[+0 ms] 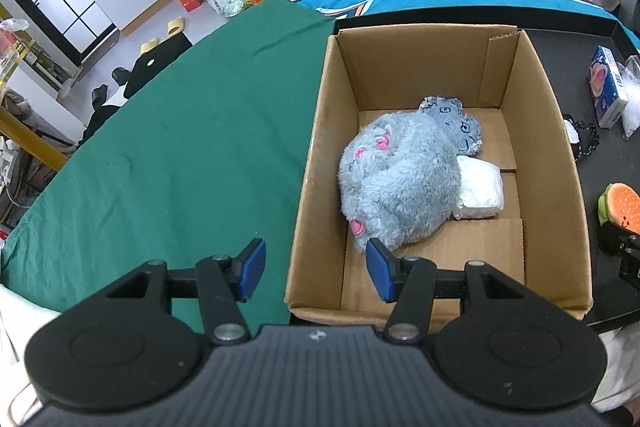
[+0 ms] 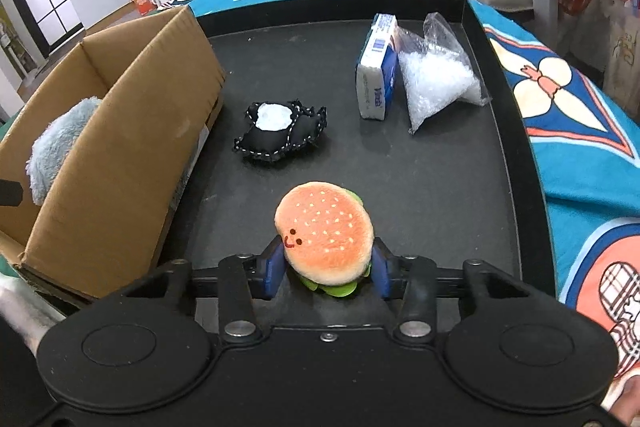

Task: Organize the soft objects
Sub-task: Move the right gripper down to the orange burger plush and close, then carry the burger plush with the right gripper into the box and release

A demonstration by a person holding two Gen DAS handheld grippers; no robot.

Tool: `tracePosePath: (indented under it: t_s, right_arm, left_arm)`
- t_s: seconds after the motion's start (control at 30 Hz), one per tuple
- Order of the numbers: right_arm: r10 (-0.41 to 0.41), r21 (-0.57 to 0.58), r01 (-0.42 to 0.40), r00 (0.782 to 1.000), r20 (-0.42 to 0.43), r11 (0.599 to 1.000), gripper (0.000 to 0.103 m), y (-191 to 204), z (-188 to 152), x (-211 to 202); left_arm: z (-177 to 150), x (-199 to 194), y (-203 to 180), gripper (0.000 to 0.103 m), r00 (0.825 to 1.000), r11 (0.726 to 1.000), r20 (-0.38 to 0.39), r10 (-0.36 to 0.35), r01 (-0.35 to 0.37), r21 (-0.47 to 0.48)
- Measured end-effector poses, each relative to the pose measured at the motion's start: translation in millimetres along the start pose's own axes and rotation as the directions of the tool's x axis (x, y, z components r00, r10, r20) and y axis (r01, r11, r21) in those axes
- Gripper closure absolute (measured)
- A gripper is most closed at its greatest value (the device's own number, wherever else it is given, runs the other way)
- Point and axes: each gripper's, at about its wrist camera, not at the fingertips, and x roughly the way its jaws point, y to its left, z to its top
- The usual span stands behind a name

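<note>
While the left gripper [image 1: 316, 269] hangs with its blue pads spread apart and nothing between them, straddling the near-left wall of the cardboard box [image 1: 316, 163], the right gripper [image 2: 326, 269] squeezes a plush hamburger [image 2: 325, 239] by its sides above the near edge of the black tray [image 2: 460, 211]. From the left: a smooth green cloth [image 1: 192, 131] covers the surface beside the box; inside it lies a shaggy grey plush toy [image 1: 400, 179] with pink ears, resting on a white wrapped pack [image 1: 480, 189] and a frayed denim piece [image 1: 456, 121] toward the far wall. Right of the box, near the tray's middle, sits a black stitched pillow [image 2: 280, 135] with a white patch; toward the far-right corner stand a blue-and-white tissue pack [image 2: 378, 75] and a crinkled clear bag [image 2: 436, 75] of pale granules, touching each other. The relation that matters: the box opening lies to the left of the held hamburger, its tall corrugated wall between the two, so the toy would likely need to be lifted over the rim before release. The right hand is the nearer. The hamburger is round, soft and felt-like, speckled bun up, green lettuce fringe showing below
</note>
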Motion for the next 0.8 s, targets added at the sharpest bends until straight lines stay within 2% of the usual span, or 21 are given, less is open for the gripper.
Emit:
tracePosePath:
  t_s: [0.8]
  right_arm:
    - [-0.010, -0.009, 0.011, 0.996, 0.089, 1.000, 0.061, 14, 29, -44]
  left_arm:
    - [-5, -11, 17, 0.049, 0.998, 0.997, 0.049, -0.049, 0.052, -0.062]
